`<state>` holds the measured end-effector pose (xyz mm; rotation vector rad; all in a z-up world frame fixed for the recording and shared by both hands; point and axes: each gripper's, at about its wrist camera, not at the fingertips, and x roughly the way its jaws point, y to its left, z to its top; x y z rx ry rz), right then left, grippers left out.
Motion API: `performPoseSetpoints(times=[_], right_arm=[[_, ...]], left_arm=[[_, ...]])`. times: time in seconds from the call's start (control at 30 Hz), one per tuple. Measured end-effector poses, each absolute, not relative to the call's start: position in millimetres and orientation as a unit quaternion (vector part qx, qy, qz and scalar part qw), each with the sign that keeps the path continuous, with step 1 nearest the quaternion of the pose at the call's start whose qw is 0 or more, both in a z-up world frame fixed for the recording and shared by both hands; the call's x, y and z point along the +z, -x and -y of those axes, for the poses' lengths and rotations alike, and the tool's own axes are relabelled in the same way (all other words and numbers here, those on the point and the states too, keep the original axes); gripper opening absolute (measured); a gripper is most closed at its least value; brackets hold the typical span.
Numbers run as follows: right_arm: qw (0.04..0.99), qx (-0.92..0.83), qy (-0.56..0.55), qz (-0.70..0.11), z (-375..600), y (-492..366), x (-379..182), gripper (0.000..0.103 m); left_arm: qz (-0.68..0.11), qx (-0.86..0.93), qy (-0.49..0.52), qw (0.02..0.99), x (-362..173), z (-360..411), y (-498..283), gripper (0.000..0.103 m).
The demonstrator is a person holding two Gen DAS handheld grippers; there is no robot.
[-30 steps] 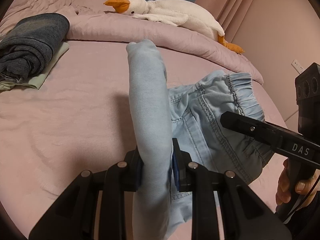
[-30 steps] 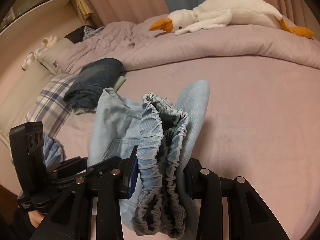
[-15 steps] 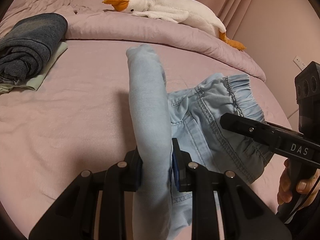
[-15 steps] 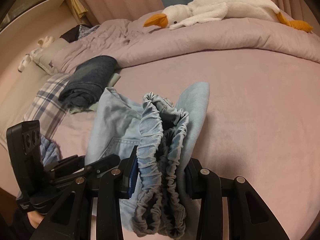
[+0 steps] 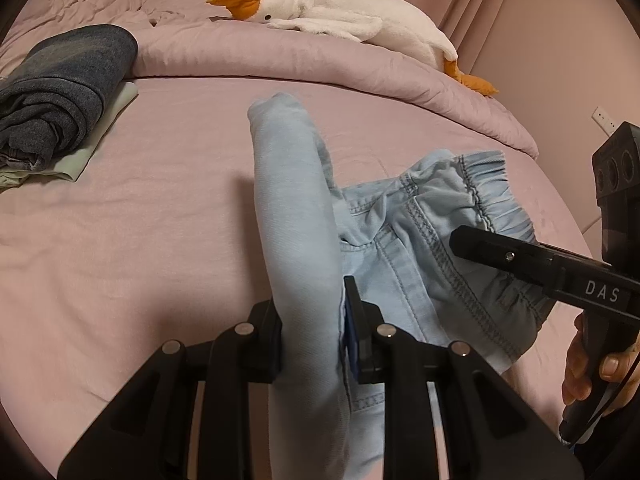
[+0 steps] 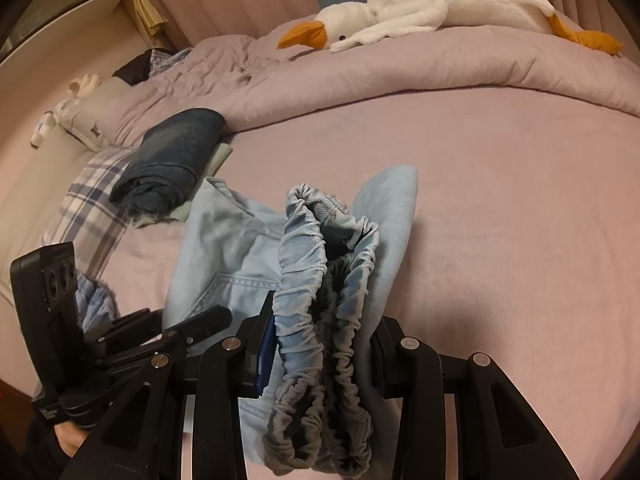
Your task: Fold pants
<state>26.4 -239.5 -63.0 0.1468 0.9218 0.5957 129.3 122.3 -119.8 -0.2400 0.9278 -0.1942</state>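
folding is under way with the pants (image 5: 404, 240) held off the bed (image 5: 152, 208) at two points. the left gripper (image 5: 312, 328) is clamped on a bunched length of pale denim, probably a folded leg, which rises between its fingers (image 5: 354, 320) and arches forward over the sheet. the right gripper (image 6: 320, 344) is closed on the gathered elastic waistband (image 6: 320, 280), whose ruffled layers are pinched together between its jaws. in the left view the right gripper's finger (image 5: 504, 254) is seen lying across the pocket area, so the two tools are near each other, with the seat of the garment sagging between them. part of the cloth appears to rest on the sheet; how much cannot be told.

the step in hand is judged to be a carrying-over of the held ends, a fold being formed but not yet laid flat. next, both ends should be lowered together onto the open sheet ahead, kept level so that the edges are aligned, and only then released. enough room should be left from the rolled dark jeans (image 5: 60, 96) at the left. a plush goose (image 5: 340, 12) lies on the duvet (image 5: 280, 60) well beyond.
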Motion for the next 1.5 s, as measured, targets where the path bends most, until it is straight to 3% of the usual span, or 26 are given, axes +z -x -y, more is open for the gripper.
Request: performPoseSetpoints(times=[0.73,0.93,1.13,1.37,1.5], right_arm=[[0.844,0.255,-0.097,-0.462,259,-38,-83,0.041],[0.841,0.240,-0.104,-0.473,266,-40,-91,0.045],[0.840,0.224,-0.107,-0.482,273,-44,-97,0.057],[0.836,0.217,-0.116,-0.490,280,-46,-103,0.069],[0.833,0.218,-0.123,-0.493,284,-46,-106,0.070]], left_arm=[[-0.463,-0.067,0.104,0.878,-134,-131,-129,0.026],[-0.469,-0.059,0.102,0.875,-140,-133,-130,0.031],[-0.472,-0.048,0.093,0.876,-145,-132,-130,0.040],[-0.475,-0.028,0.096,0.875,-151,-139,-129,0.061],[-0.475,-0.021,0.092,0.875,-150,-138,-125,0.063]])
